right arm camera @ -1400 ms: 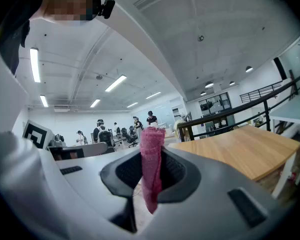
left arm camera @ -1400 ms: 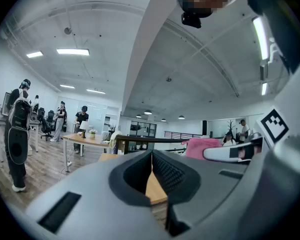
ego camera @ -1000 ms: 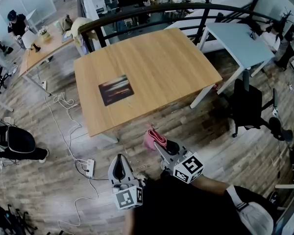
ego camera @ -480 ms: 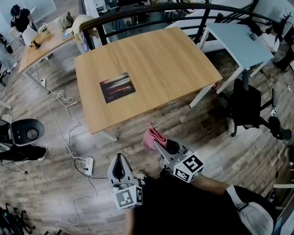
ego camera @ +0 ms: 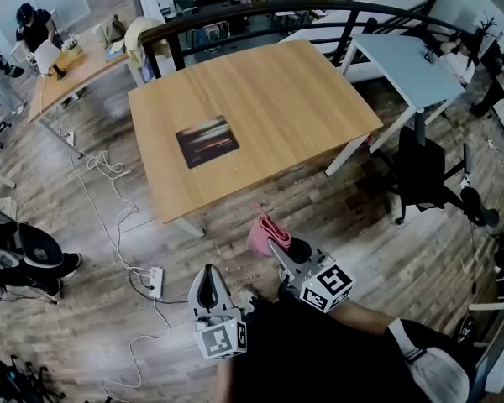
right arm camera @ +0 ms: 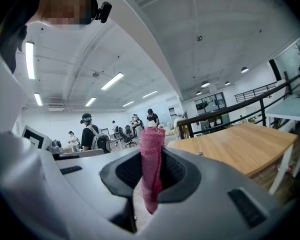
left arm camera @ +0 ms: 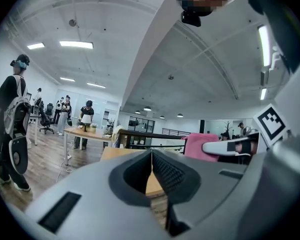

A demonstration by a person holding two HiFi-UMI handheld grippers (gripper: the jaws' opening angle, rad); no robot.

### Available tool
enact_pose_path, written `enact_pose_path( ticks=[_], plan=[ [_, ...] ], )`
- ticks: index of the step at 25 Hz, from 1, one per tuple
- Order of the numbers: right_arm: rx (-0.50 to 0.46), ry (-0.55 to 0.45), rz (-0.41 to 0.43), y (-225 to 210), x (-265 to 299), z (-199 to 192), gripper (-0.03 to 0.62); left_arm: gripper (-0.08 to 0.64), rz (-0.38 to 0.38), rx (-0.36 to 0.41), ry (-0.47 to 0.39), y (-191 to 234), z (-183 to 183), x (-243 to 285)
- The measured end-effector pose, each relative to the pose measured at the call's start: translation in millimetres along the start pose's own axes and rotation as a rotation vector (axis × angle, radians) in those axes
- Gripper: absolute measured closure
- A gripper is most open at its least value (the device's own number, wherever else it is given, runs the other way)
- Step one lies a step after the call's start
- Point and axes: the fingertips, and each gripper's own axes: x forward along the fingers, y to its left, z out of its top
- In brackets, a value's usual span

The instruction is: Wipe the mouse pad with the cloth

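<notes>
A dark mouse pad [ego camera: 207, 140] lies on the left half of the wooden table [ego camera: 294, 107], far ahead of both grippers. My right gripper [ego camera: 269, 229] is held over the floor short of the table's near edge, shut on a pink cloth [ego camera: 260, 232]. In the right gripper view the pink cloth [right arm camera: 151, 164] hangs pinched between the jaws. My left gripper [ego camera: 206, 285] is lower and to the left, shut with nothing in it. The left gripper view shows its jaws pressed together [left arm camera: 151, 170] and the pink cloth [left arm camera: 196, 145] off to the right.
A power strip [ego camera: 154, 285] and white cables lie on the floor left of the grippers. A black office chair [ego camera: 424, 179] stands right of the table, with a white table [ego camera: 407, 64] behind it. A black railing [ego camera: 260, 19] runs behind the wooden table. People stand at a far desk [ego camera: 63, 70].
The view has shifted slightly closer to the table; the mouse pad sits a little further right in the picture. Both grippers keep their hold and place near my body.
</notes>
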Motion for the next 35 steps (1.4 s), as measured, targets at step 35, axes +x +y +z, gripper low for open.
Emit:
enact_pose_path(
  ticks=[35],
  plan=[
    [0.049,0.059,0.039,-121,176,19,0.523,0.537,0.075,0.007,0.121,63,-2,207]
  ],
)
